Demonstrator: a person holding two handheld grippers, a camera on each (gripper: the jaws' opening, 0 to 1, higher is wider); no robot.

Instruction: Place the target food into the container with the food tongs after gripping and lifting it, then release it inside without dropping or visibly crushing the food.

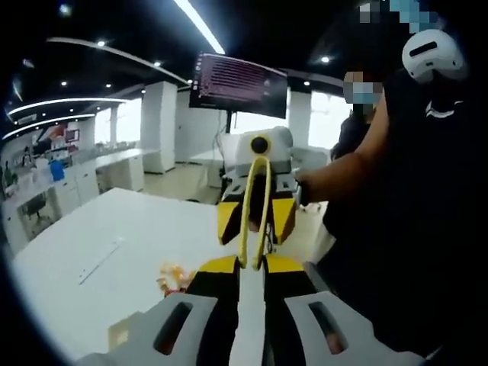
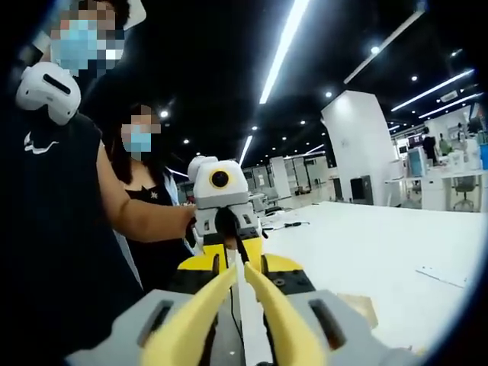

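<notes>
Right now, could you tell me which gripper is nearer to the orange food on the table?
Left. The left gripper has its jaw tips just beside the food; the right gripper, gripping the yellow tongs, hangs farther back and higher.

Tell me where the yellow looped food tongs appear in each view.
Left gripper view: the yellow looped food tongs stand at the centre as a narrow upright loop.
Right gripper view: bottom centre, two arms converging upward.
Shared landmark: the white table.
</notes>
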